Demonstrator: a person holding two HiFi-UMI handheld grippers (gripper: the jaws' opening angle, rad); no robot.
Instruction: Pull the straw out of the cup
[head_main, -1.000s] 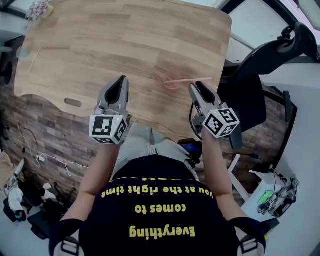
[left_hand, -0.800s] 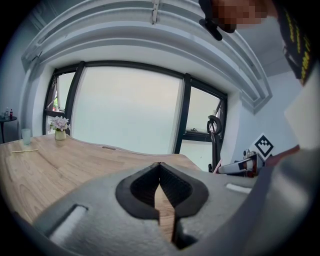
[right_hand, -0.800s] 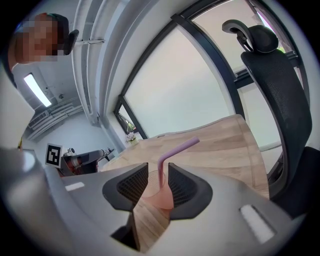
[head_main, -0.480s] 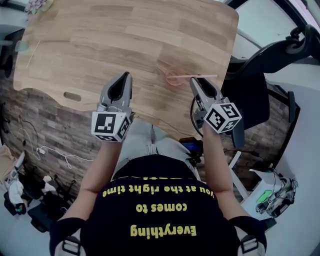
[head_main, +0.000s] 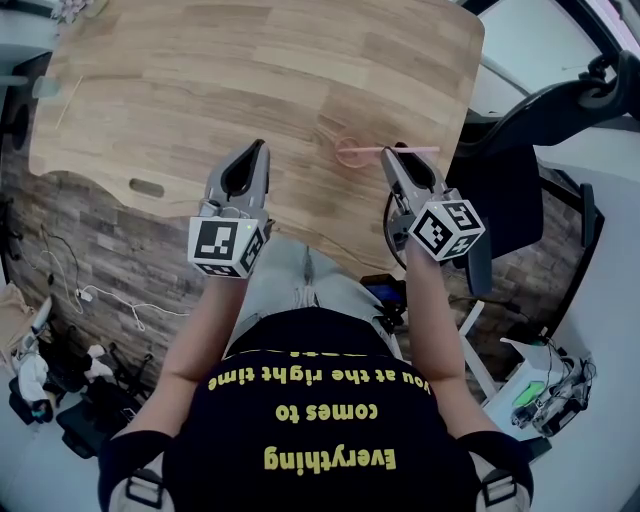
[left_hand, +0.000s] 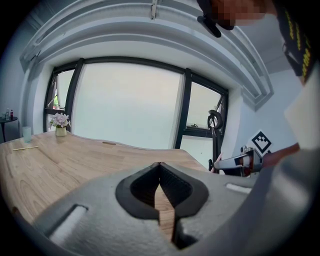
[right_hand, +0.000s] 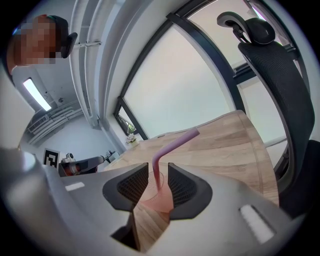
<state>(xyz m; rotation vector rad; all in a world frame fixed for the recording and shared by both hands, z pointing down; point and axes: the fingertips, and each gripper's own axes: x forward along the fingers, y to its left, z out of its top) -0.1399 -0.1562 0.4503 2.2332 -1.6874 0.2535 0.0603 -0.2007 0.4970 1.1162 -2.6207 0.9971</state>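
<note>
Fingers (right_hand: 134, 186) of the right gripper (right_hand: 159, 175) spread about the straw (right_hand: 172, 145), seemingly untouched, near table (right_hand: 235, 145) edge; left gripper's (left_hand: 159, 167) pressed together.

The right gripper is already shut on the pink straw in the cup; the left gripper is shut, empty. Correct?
No. The right gripper view shows the right gripper open, the pink straw in the cup seen between its parted jaws. The left gripper is shut, empty.

The right tongs (head_main: 397, 153) moved forward over the counter (head_main: 250, 70) until they reached the straw (head_main: 415, 150). Its stem then stood between their parted jaws, with the cup (head_main: 350, 154) just beyond.
</note>
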